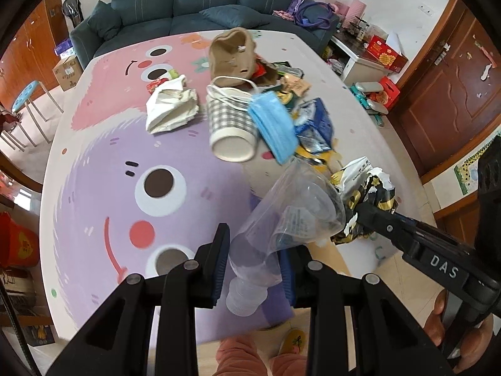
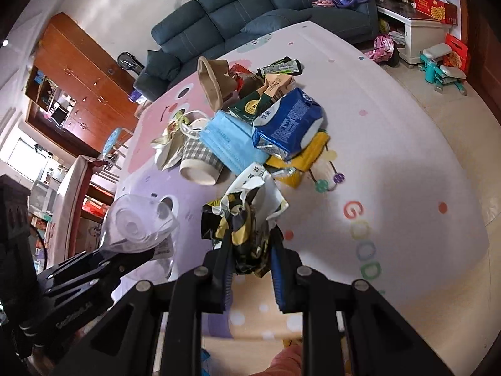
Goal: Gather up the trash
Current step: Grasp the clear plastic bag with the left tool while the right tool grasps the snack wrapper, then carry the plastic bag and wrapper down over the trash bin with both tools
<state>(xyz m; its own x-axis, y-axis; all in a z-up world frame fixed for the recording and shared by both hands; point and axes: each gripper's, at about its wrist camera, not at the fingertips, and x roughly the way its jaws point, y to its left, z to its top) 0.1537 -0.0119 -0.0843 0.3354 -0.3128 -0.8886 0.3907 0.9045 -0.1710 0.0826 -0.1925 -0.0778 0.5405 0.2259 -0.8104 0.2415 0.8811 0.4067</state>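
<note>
Trash heap [image 2: 250, 119] on cartoon mat [image 1: 131, 156] before sofa [image 1: 203, 3]; left claw [image 1: 253, 266] pinching bottle [image 1: 281, 216], right claw [image 2: 250, 260] wrapper [image 2: 247, 219].

place: home living room, likely | signs: blue sofa [image 1: 200, 3], wooden cabinets [image 2: 81, 72], cartoon play mat [image 1: 141, 163]

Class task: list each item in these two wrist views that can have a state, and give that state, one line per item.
Left gripper: shut on clear bottle.
Right gripper: shut on black-and-gold wrapper.
Checked cup: lying on its side on the table.
Blue mask: folded, resting on the cup.
White paper: crumpled.
Blue packet: torn open, on the pile.
</note>
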